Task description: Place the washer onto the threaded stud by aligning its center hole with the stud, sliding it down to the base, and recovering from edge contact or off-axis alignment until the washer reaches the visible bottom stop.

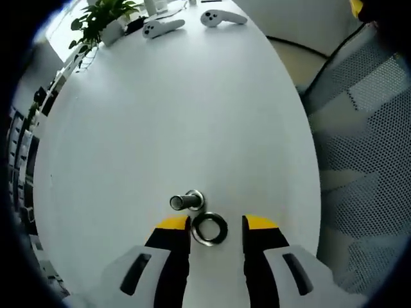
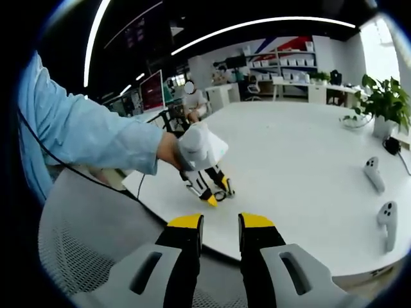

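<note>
Two grippers present, neither gripping anything. Left gripper [image 1: 216, 224] angled down over the white table [image 1: 160, 115], jaws spread, yellow tips flanking the washer [image 1: 209, 228]. Washer lying flat on the table between those tips, apparently clear of both, just beside the threaded stud [image 1: 187, 201] and not yet on it. Stud seated on its round base, leaning toward the camera in this fisheye view; true tilt not determinable.

Risks, as judged from this position: closing on a flat washer likely to skid it sideways or pop it out of the pinch; thin edge and smooth tabletop as cause. Closeness of the stud likely to allow a knock against it when lifting. Off-axis descent likely to hang the washer on the threads; tilted grasp as cause.

Seen from the right gripper view, left gripper [image 2: 217, 194] held in a gloved hand [image 2: 192, 146], blue sleeve [image 2: 90, 131] extended, tool pitched steeply downward at the table edge. Right gripper [image 2: 221, 223] held back off the table, well apart from the work, jaws slightly parted and empty, pointed toward the left one.
</note>
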